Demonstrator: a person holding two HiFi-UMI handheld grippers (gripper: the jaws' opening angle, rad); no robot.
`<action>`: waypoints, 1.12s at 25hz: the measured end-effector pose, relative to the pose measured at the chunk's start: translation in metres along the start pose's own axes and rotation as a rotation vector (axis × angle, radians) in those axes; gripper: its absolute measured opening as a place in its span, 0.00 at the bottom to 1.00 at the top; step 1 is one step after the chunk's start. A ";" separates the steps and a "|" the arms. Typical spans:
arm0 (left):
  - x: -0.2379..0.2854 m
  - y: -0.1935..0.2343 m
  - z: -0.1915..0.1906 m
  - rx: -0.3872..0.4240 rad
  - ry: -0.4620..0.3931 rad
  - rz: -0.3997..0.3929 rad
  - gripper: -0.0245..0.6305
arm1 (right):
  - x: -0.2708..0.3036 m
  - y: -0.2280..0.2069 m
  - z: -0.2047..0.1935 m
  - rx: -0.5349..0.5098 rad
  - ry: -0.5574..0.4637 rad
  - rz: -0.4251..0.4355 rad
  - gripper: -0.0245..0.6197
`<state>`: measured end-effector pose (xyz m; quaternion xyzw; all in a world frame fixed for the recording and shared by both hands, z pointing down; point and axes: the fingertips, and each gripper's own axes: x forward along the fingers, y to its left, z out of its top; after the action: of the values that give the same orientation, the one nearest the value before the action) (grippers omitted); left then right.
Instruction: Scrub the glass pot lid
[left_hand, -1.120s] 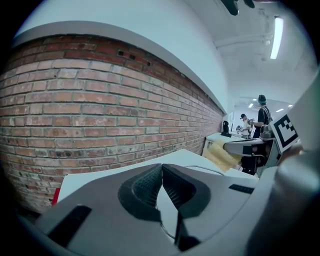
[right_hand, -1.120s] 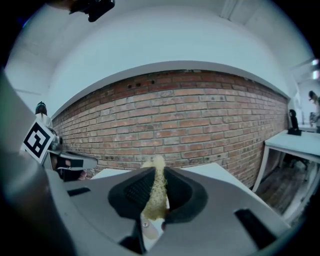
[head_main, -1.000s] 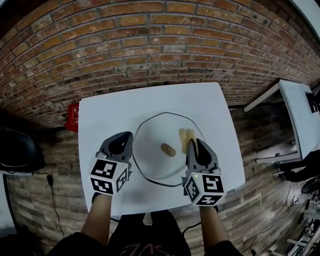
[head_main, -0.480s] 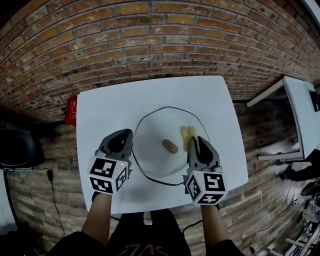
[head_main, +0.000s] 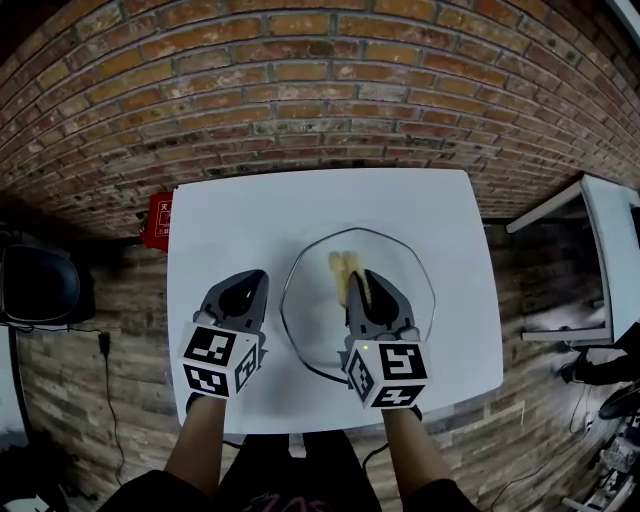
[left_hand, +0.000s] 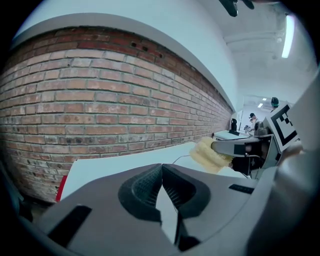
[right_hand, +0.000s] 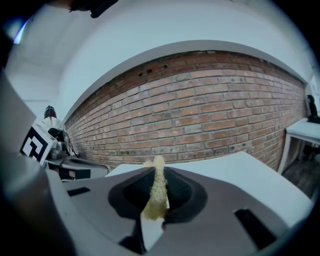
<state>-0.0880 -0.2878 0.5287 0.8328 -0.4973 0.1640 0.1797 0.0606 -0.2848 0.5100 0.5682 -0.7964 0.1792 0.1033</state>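
A round glass pot lid (head_main: 412, 292) lies flat on the white table (head_main: 230, 215). My right gripper (head_main: 362, 282) hovers over the lid's middle, shut on a yellow sponge (head_main: 342, 268) that sticks out ahead of the jaws over the glass. It hides the lid's knob. In the right gripper view the sponge (right_hand: 157, 189) is squeezed thin between the two pads. My left gripper (head_main: 250, 288) sits just left of the lid's rim, shut with nothing in it (left_hand: 161, 174). The left gripper view shows the sponge (left_hand: 206, 154) to its right.
A brick wall (head_main: 300, 90) runs behind the table. A red box (head_main: 159, 218) sits at the wall near the table's left corner, and a dark object (head_main: 35, 285) lies on the floor further left. Another white table (head_main: 612, 250) stands at the right.
My right gripper has slid left across the lid with the sponge, from the right side to the middle, covering the knob. My left gripper has stayed beside the rim.
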 end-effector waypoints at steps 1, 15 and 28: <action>-0.001 0.003 0.000 -0.002 0.000 0.005 0.05 | 0.006 0.009 -0.001 0.001 0.008 0.019 0.13; 0.000 0.028 -0.004 -0.019 0.013 0.048 0.05 | 0.051 0.019 -0.029 0.000 0.151 0.062 0.13; 0.022 0.002 0.003 0.007 0.012 -0.006 0.05 | 0.029 -0.073 -0.041 -0.026 0.231 -0.132 0.13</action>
<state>-0.0796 -0.3075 0.5365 0.8339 -0.4931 0.1702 0.1805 0.1181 -0.3141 0.5705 0.5936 -0.7423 0.2261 0.2133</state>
